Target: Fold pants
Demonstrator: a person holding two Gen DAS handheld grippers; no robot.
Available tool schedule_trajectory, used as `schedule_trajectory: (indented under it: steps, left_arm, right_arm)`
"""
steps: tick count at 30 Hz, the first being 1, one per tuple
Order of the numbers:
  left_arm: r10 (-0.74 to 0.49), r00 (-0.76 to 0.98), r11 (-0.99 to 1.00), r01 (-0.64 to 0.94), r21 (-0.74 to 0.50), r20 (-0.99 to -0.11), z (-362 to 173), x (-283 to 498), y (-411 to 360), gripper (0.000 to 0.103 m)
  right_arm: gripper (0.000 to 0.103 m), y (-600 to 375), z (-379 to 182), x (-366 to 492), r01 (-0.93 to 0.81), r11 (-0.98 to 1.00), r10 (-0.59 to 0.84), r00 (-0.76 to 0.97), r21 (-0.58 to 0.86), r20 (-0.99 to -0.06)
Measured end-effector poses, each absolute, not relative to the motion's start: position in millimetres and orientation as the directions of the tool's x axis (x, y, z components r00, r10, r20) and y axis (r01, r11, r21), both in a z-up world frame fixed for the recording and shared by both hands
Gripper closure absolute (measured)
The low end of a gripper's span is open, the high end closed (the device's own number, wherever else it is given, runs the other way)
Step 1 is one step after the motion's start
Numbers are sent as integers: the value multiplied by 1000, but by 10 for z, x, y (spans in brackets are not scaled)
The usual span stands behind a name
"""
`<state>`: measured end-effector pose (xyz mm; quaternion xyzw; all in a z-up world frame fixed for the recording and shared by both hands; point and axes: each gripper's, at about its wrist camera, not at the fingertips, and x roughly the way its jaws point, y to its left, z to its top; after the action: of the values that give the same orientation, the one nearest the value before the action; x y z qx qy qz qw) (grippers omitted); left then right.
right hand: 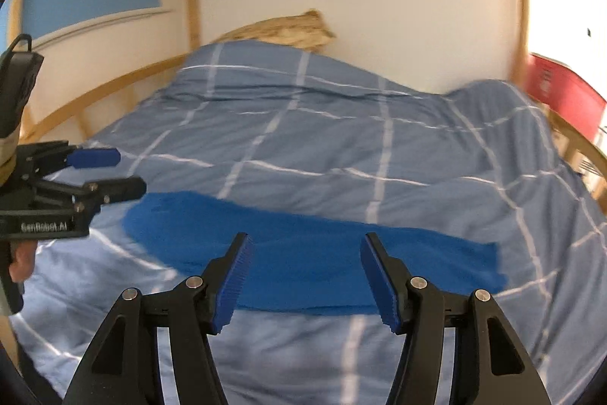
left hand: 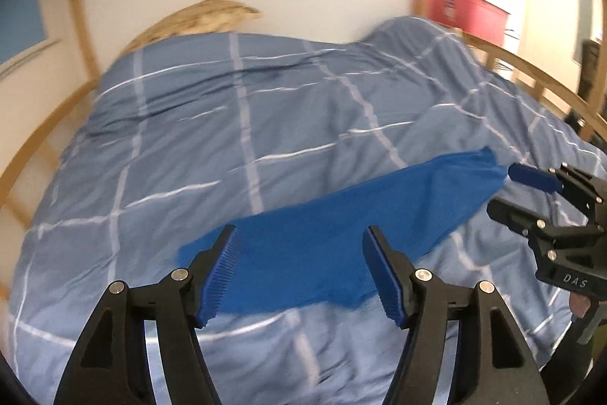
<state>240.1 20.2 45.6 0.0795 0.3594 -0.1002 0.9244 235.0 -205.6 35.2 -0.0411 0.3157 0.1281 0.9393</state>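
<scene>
The bright blue pants (left hand: 341,222) lie flat in a long band across the checked blue duvet (left hand: 235,124); they also show in the right wrist view (right hand: 303,245). My left gripper (left hand: 299,241) is open and empty, hovering over the near left part of the pants. My right gripper (right hand: 305,249) is open and empty above the pants' middle. In the left wrist view the right gripper (left hand: 510,188) sits at the pants' right end. In the right wrist view the left gripper (right hand: 125,171) sits at their left end.
The duvet (right hand: 379,147) covers a bed in a wooden bunk frame (right hand: 114,90). A beige pillow (right hand: 288,29) lies at the head against the white wall. A red box (right hand: 561,93) stands beyond the right rail.
</scene>
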Motion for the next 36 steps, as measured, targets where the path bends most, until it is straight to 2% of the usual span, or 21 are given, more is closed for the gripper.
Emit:
schedule_trajectory:
  steps: [6, 12, 19, 24, 27, 30, 36]
  left_arm:
    - [-56, 730, 983, 160, 91, -681, 292, 2168, 818, 37]
    - [-57, 710, 983, 165, 86, -702, -52, 2175, 1164, 37]
    - [-97, 663, 967, 240, 88, -742, -547, 2357, 1363, 38]
    - [-198, 651, 969, 244, -44, -733, -798, 2663, 1601, 38]
    - [-207, 678, 975, 203, -91, -705, -886, 2761, 1699, 38]
    - [-183, 651, 978, 197, -68, -736, -928, 2892, 1669, 41]
    - [-158, 619, 983, 174, -63, -769, -1024, 2965, 1637, 41]
  right_arm:
    - [44, -1506, 85, 2353, -335, 940, 296, 719, 60, -629]
    - [44, -1191, -204, 2332, -317, 938, 332, 705, 140, -626]
    - [44, -1015, -644, 2310, -245, 953, 302, 700, 179, -647]
    - [44, -992, -919, 2397, -186, 964, 267, 670, 192, -692]
    - [44, -939, -1069, 2423, -160, 972, 234, 656, 171, -718]
    - [44, -894, -1153, 2392, -164, 976, 218, 658, 146, -721]
    - [46, -949, -1226, 2451, -151, 968, 250, 646, 200, -721]
